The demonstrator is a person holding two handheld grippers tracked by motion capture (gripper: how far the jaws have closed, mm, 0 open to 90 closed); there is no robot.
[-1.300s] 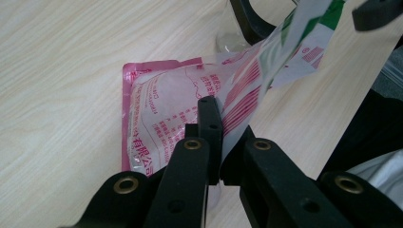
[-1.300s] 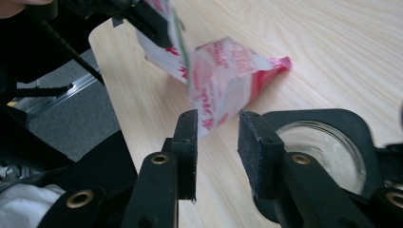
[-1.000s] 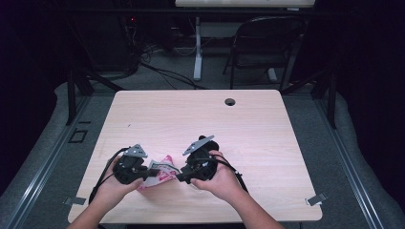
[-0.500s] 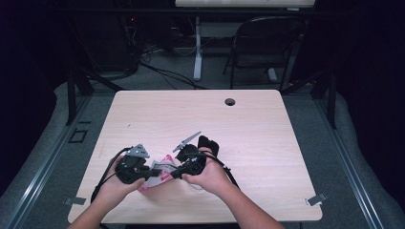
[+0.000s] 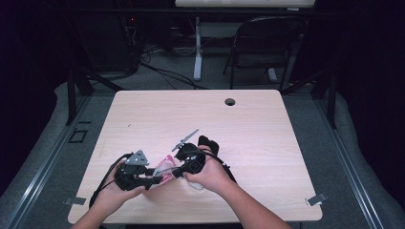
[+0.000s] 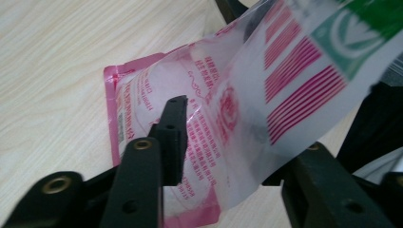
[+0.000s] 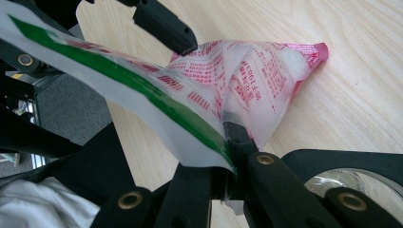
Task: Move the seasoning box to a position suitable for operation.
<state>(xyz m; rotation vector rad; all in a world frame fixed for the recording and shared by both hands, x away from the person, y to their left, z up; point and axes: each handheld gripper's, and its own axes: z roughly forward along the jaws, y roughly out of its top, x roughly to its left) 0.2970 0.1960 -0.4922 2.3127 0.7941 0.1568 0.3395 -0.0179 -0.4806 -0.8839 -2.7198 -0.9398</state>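
From the high view, both grippers meet over a pink-printed plastic bag (image 5: 163, 168) near the table's (image 5: 267, 143) front edge. In the left gripper view, the left gripper (image 6: 228, 142) has just been opening, bag between its spread jaws (pads apart). In the right gripper view, the right gripper (image 7: 230, 164) pinches the bag's green-striped edge.

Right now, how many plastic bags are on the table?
1. The pink-printed plastic bag sits near the table's front edge, between the left gripper and right gripper; another could be hidden beneath the hands.
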